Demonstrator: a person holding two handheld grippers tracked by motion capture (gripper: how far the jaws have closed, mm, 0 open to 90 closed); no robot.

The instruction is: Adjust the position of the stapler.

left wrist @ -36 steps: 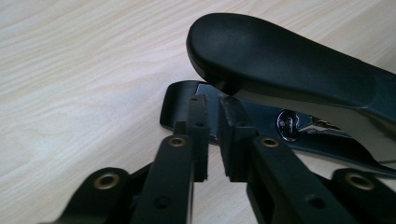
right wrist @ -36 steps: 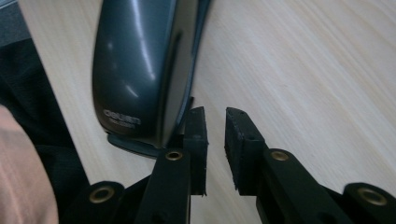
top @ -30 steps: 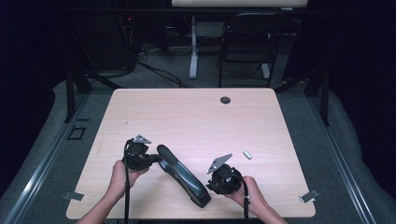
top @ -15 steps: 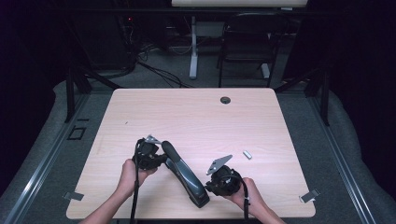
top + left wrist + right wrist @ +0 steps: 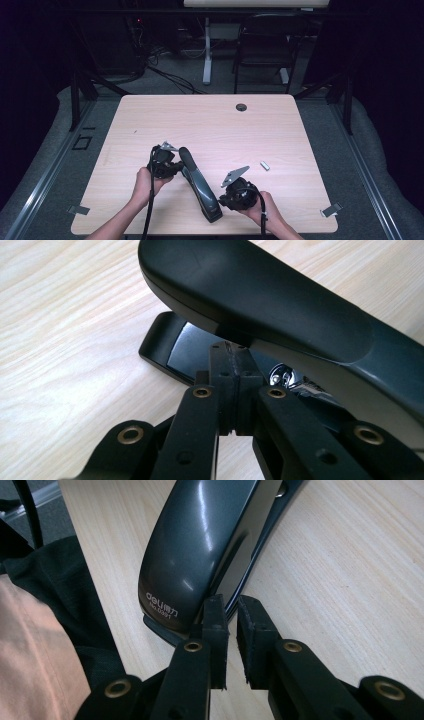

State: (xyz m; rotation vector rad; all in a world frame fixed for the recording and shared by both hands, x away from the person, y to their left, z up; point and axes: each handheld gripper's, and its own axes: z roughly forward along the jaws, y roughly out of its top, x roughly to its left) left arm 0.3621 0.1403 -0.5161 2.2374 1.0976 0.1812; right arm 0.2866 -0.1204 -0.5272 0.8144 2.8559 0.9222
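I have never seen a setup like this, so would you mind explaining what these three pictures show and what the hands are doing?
A person sits at a wooden table and holds a hand-held tool with two black jaws in each hand. The high view looks down from above: the left gripper is at the front end of a large black stapler, the right gripper at its rear end. The other two pictures come from small cameras riding on the grippers. In the left gripper view, the closed jaws are pushed into the stapler's mouth, between its arm and base. In the right gripper view, the jaws stand almost shut, a narrow gap between them, right at the stapler's back end, gripping nothing. A small white piece also lies on the table.
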